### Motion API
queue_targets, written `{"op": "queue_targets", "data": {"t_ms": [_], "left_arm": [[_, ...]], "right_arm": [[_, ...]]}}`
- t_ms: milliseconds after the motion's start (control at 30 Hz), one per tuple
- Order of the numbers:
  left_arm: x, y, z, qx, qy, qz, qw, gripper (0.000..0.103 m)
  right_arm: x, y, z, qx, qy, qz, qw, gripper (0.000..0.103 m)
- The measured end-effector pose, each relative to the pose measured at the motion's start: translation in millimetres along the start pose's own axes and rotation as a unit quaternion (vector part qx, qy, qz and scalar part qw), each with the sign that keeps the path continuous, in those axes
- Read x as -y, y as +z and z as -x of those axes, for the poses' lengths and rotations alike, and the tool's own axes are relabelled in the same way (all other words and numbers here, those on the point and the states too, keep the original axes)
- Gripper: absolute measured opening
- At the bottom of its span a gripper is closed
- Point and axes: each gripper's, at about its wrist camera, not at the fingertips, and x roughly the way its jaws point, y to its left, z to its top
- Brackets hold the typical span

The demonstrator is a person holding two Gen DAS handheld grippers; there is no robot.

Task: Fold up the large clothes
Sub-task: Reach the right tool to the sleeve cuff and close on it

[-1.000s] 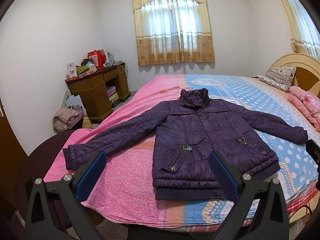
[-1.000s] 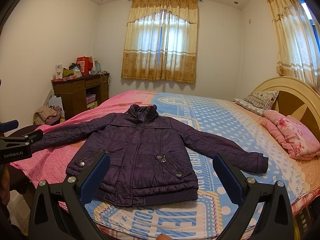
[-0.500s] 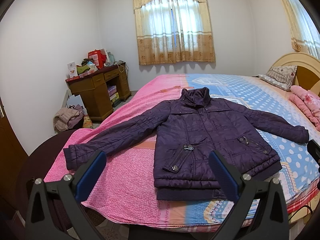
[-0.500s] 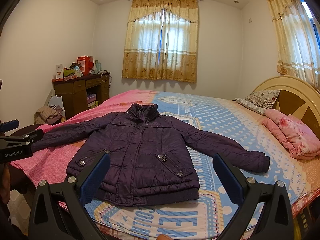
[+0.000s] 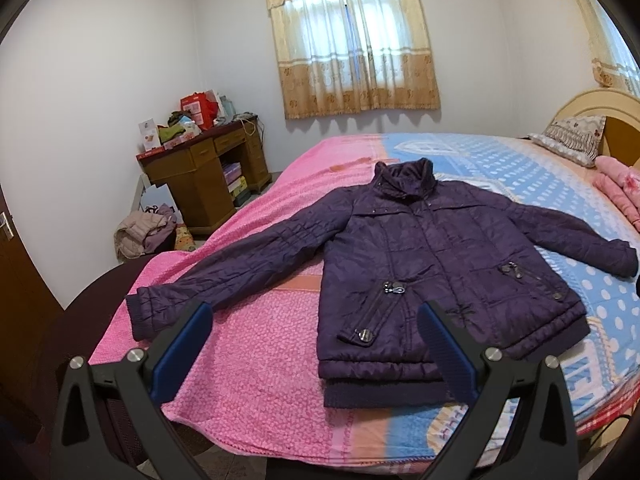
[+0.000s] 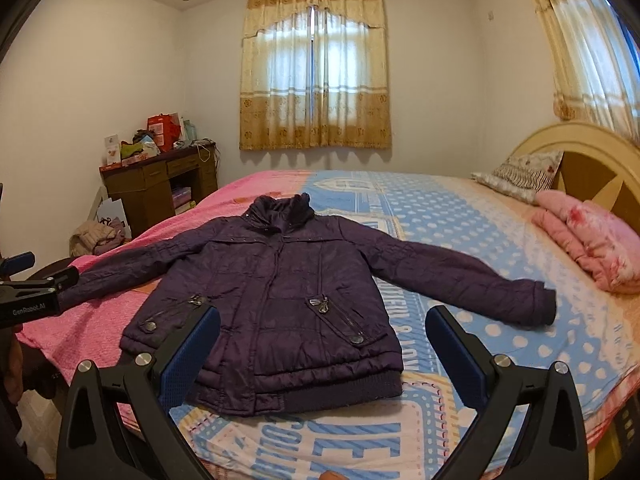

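Observation:
A dark purple quilted jacket lies flat and front-up on the bed, collar toward the window, both sleeves spread out to the sides. My left gripper hovers open above the bed's near edge, between the left sleeve cuff and the hem, touching nothing. My right gripper hangs open over the jacket's hem, also holding nothing. The left gripper's body shows at the left edge of the right wrist view.
The bed has a pink and blue patterned cover. Pink folded bedding and a pillow lie by the headboard. A cluttered wooden desk and a heap of clothes stand by the left wall.
Both grippers have drifted slightly closer to the bed, so the jacket sits a little larger in view. The jacket has not moved and both grippers stay open.

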Motion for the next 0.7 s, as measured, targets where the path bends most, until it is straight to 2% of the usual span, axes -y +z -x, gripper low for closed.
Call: {"op": "queue_targets", "data": {"t_ms": [167,367,500,700], "left_arm": [[10,0,-31,-0.019,0.007,-0.014,0.9997,0.103],[26,1,-74,-0.052,0.008,-0.027,0.9983,0.103],[38,6,-99,-0.061,0.006,-0.034,0.9975,0.103],[59,17,-138,-0.072,0.001,-0.056,0.9959,0.103]], "right_arm": [[22,-15,-31,-0.007,-0.01,-0.013,1.0,0.102],[52,-31,-80,-0.072,-0.037,-0.02,0.997,0.102],[84,-37,-106,-0.103,-0.047,-0.062,0.992,0.102],[135,-41,-133,-0.116,-0.082,-0.109,0.984,0.102]]}}
